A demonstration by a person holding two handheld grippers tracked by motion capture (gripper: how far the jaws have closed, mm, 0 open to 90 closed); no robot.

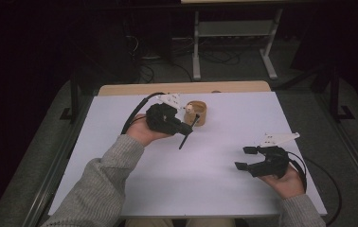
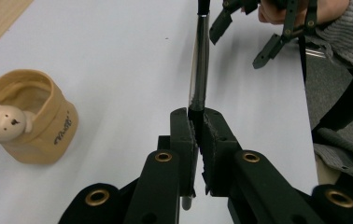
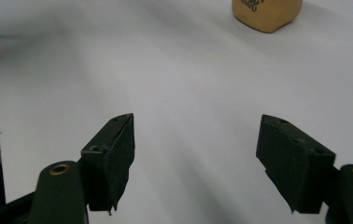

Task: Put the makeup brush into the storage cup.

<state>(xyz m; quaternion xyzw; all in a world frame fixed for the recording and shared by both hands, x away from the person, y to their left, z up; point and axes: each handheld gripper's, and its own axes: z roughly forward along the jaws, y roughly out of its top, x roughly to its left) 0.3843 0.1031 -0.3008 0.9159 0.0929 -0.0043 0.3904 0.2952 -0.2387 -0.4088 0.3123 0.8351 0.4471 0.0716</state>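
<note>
Left gripper view: the pen (image 2: 200, 60) sits clamped in my left gripper (image 2: 198, 135), just beside the bear-faced holder (image 2: 30, 123) on the desk (image 2: 118, 56). Grip is near one end; the pen may pivot or miss the holder's mouth. High view adds my right gripper (image 1: 244, 158), fingers apart, holding nothing, well apart from the holder.

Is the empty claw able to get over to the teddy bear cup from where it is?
Probably yes. The right claw is open and holds nothing, and bare white table lies between it and the cup. The left claw, shut on a pen, hangs close beside the cup and might crowd it.
</note>
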